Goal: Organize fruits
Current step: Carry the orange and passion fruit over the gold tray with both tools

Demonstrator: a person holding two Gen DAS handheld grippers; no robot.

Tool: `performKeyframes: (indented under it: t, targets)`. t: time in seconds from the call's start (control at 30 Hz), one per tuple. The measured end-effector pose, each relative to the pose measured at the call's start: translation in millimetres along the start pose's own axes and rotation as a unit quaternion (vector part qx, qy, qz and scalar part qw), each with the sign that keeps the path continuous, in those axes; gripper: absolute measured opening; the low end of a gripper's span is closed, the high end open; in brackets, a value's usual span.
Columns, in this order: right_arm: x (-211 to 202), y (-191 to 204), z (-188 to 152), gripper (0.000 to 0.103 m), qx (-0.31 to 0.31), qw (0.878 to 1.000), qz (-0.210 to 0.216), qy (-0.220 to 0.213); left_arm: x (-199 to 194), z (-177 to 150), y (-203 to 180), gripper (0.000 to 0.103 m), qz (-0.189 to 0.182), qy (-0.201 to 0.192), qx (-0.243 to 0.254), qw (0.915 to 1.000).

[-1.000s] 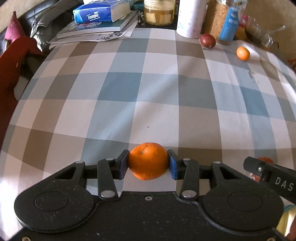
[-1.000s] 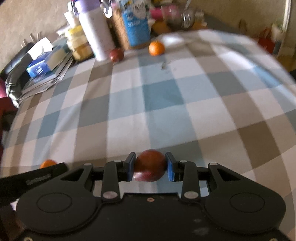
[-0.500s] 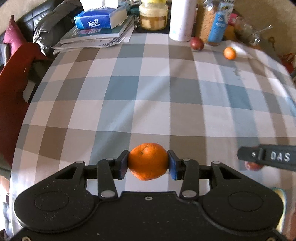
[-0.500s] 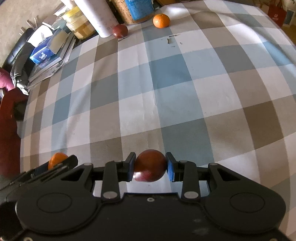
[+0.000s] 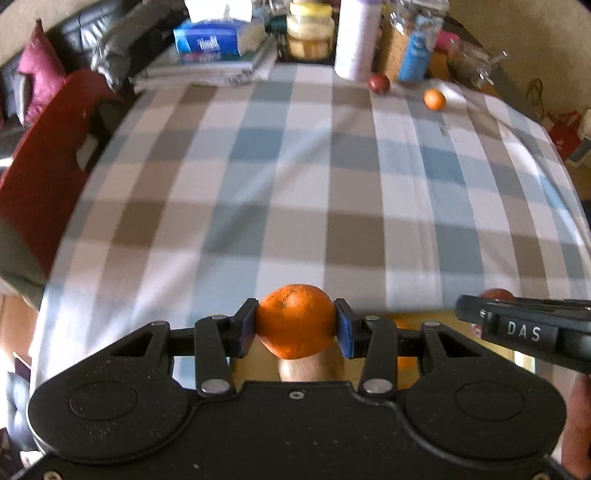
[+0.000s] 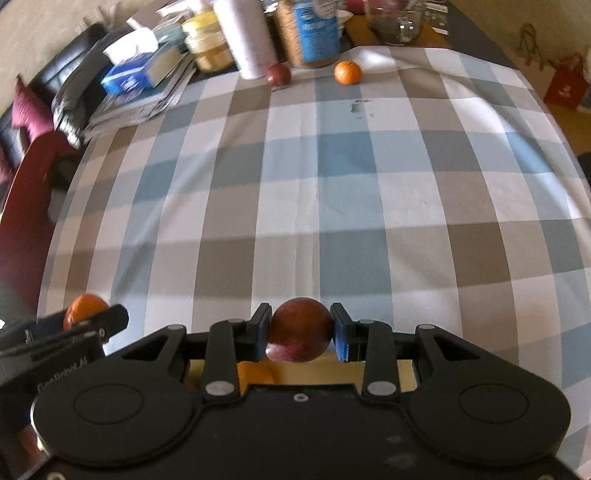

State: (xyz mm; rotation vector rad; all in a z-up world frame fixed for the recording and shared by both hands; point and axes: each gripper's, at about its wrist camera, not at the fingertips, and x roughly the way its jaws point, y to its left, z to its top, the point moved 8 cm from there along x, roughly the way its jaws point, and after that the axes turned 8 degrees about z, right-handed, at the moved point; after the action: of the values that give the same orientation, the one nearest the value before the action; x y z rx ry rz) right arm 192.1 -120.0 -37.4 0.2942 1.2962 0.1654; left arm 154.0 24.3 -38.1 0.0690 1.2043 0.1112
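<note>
My left gripper [image 5: 295, 325] is shut on an orange mandarin [image 5: 295, 319], held well above the checked tablecloth [image 5: 295, 177]. In the right wrist view my right gripper [image 6: 300, 332] is shut on a dark red plum [image 6: 300, 328]. Each gripper shows at the edge of the other's view: the right gripper [image 5: 524, 328] with its plum [image 5: 496, 294], the left gripper [image 6: 74, 332] with its mandarin [image 6: 83, 308]. At the table's far side lie a second plum [image 5: 379, 82] [image 6: 279, 74] and a second mandarin [image 5: 434, 99] [image 6: 348, 72].
The far edge is crowded: a tissue box [image 5: 207, 40] on stacked magazines [image 5: 207, 70], a jar [image 5: 310, 37], a white cylinder [image 5: 356, 37], a blue-labelled container [image 6: 314, 33] and a glass bowl [image 6: 395, 22]. A red chair [image 5: 48, 147] stands left. Something yellow and orange shows under the grippers.
Both grippers have risen with their fruits, so the table looks smaller and farther. The near edge of the table and a yellow surface below have come into view.
</note>
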Motion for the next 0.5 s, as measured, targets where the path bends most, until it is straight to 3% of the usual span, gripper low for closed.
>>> performKeyframes:
  t: [0.5]
  targets:
    - [-30,2,-89,0.036,-0.035,0.997,0.034,0.067,-3,-90,2,0.051,-0.004,0.083,0.017,0.9964]
